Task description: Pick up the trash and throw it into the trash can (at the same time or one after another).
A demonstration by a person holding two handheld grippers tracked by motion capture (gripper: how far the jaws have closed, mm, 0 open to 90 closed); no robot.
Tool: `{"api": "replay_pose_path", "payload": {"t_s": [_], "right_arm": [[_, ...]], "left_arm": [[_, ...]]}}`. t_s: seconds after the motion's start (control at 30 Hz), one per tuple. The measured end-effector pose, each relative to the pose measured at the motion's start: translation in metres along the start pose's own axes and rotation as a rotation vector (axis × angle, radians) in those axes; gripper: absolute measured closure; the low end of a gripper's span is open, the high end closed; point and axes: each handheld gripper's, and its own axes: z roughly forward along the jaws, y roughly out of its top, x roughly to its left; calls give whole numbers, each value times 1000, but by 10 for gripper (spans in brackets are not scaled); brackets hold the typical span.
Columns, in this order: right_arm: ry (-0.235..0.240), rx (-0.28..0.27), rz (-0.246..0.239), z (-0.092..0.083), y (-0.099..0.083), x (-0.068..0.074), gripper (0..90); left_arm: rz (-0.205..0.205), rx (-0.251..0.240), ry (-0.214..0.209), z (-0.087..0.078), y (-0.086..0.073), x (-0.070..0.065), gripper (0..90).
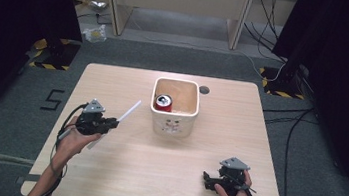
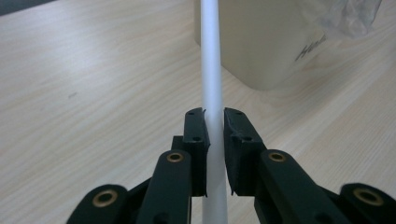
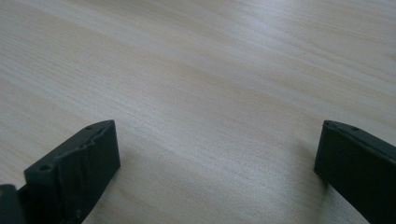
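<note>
1. Work in hand: the left tool [image 1: 109, 122] holds a white straw [image 1: 128, 112]; judged from the layout, the straw is bound for the white bin [image 1: 173, 123] at the middle of the tabletop [image 1: 114, 80].
2. Left tool state: the jaws are clamped on the straw. In the left gripper view both pads press the straw [image 2: 211, 70] from either side, and the straw runs straight up between them toward the bin wall [image 2: 261, 46].
3. Straw position: in the high view it lies at about 8 o'clock from the bin, near it but apart. It is tilted, with the far end pointing toward 1 o'clock, at the bin's near left corner. It appears lifted clear of the tabletop.
4. Right tool [image 1: 210, 179] state: jaws spread wide, nothing between them. It sits at about 5 o'clock from the bin, low over the bare wood [image 3: 210, 93].
5. Bin contents: a red can [image 1: 163, 102] lies inside, against the left wall.
6. Done, as judged: the can is in the bin; the straw is gripped and raised.
7. Left, as judged: carry the straw over the rim, let go, and withdraw.
8. Caution: the straw is long and light; the free end may catch the rim unless it is tipped downward first.
</note>
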Motion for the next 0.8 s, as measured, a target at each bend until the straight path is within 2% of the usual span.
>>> {"api": "replay_pose_path", "payload": {"t_s": [0.27,0.47,0.8], "right_arm": [[0,0,2,0,0,0,2],[0,0,0,0,0,0,2],[-1,-1,-2,0,0,0,2]], "left_arm": [[21,-35,8,-9,23,3,793],[29,-58,-5,-12,41,2,793],[64,-98,-31,-14,82,-6,793]]}}
